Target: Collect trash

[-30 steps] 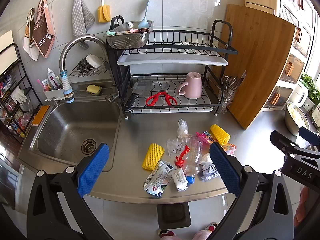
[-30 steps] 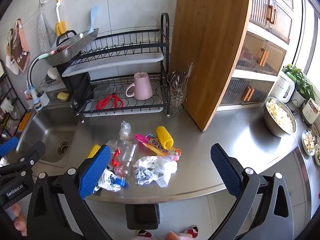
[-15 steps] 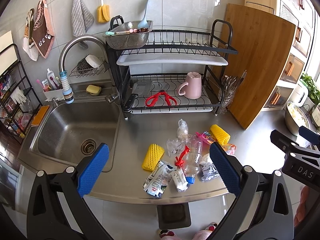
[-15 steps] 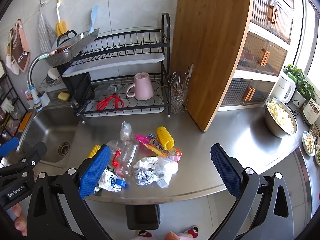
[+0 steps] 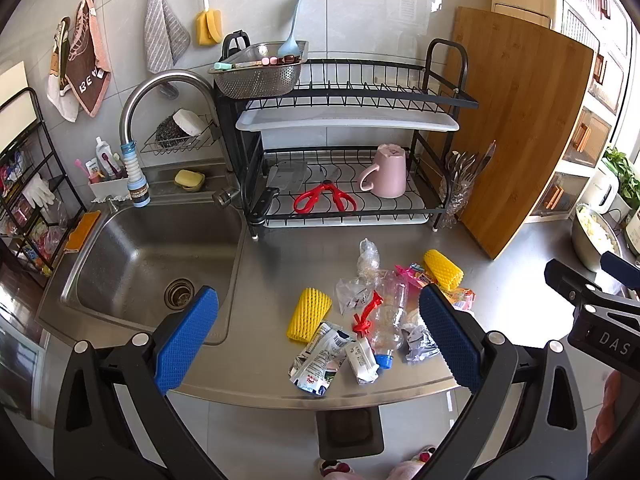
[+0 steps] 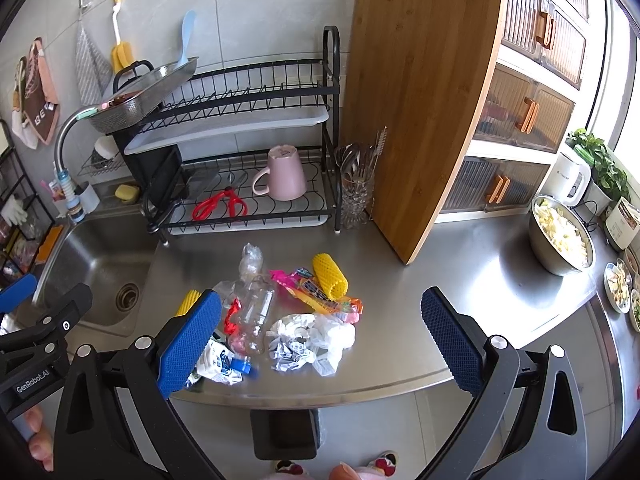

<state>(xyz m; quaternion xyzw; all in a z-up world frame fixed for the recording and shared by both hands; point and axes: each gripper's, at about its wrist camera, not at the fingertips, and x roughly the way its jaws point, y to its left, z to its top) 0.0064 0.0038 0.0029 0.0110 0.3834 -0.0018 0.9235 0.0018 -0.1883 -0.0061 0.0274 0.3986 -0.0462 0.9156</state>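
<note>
Stage: collection not yet begun, by my reading; all trash lies loose on the tabletop (image 6: 480, 264), nothing lifted.

Left hand-held gripper (image 5: 318, 336): jaws spread wide, blue pads well apart, nothing between them and nothing touched. It hangs above the tabletop's near edge.

Right hand-held gripper (image 6: 320, 340): likewise spread wide and empty, touching nothing, held off the near edge.

Trash pile: ahead of both grippers, below their pads. Crushed clear bottle (image 6: 258, 314) in the middle, blue cap toward the edge.

Near pieces: flattened printed pouch (image 5: 320, 356) closest to the left gripper, right at the tabletop lip. Crumpled white wrapper and plastic (image 6: 312, 338) dead ahead of the right gripper.

Far pieces: yellow foam net (image 5: 309, 314) ahead-left of the left gripper; second yellow foam net (image 6: 329, 275) beyond the pile; pink and orange snack wrappers (image 6: 316, 292) beside it.

Bin: dark box (image 5: 348, 426) on the floor under the edge, below the grippers; probably the trash bin, contents not visible.

Risk, edge: pouch and bottle cap sit near the lip; a sideways nudge from a pad could sweep them to the floor beside the box.

Risk, thin stuff: wrappers lie flat on steel; pads may slide over them and close on air.

Risk, tangle: pieces overlap, so lifting one may drag a neighbour and drop it.

Risk, bottle: round, light, likely to roll or squirt out of an off-centre pinch.

Risk, crowding: both grippers face one small pile and could clash.
</note>
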